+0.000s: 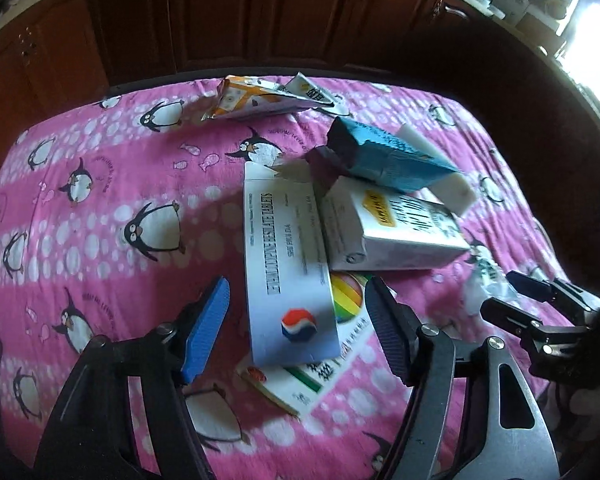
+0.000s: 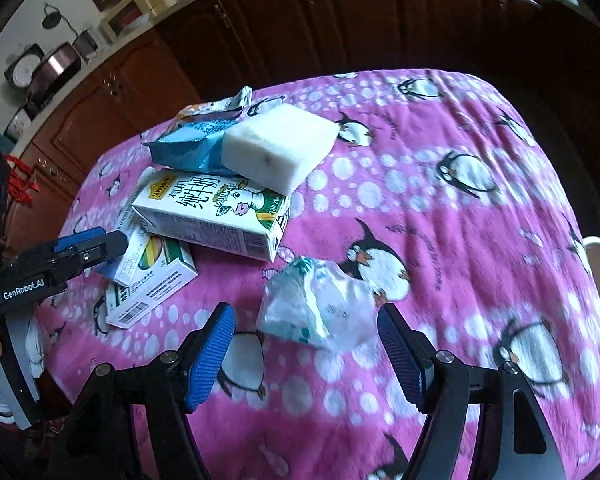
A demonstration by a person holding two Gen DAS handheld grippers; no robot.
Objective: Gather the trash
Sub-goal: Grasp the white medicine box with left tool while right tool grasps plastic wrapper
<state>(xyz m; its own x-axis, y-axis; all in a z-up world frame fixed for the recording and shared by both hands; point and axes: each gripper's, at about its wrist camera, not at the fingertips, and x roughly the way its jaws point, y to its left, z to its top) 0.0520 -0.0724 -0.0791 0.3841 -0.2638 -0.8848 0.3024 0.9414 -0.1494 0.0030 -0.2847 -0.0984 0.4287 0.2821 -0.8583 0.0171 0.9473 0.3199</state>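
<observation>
Pink penguin-print cloth (image 2: 440, 184) over the bench, dark wooden cabinets (image 1: 220, 20) behind.

Trash heaped near the middle of the cloth:
- White tablet box (image 1: 288, 276), flap open, lying flat on top of a rainbow-marked box (image 1: 340, 344).
- Milk carton (image 2: 216, 212), white with a cow picture, on its side, one end resting over the boxes.
- Blue wrapper (image 1: 388, 156) propped on the carton; white foam block (image 2: 276, 148) leaning beside it, touching both.
- Orange-and-white snack packet (image 1: 256, 98) at the far edge of the cloth, apart from the heap.
- Crumpled clear plastic wrapper (image 2: 320, 304) alone on the cloth, near the carton's end.

Left gripper (image 1: 296, 324): angled down over the tablet box, blue-padded fingers (image 1: 204, 328) spread, one on each side of the box's near end, pads not touching it. Nothing pinched.

Right gripper (image 2: 306, 350): angled down at the crumpled plastic, fingers (image 2: 210, 354) spread wide, the wrapper just ahead of and between the tips, no contact visible. Nothing pinched.

Each gripper visible at the edge of the other's view, close together.
</observation>
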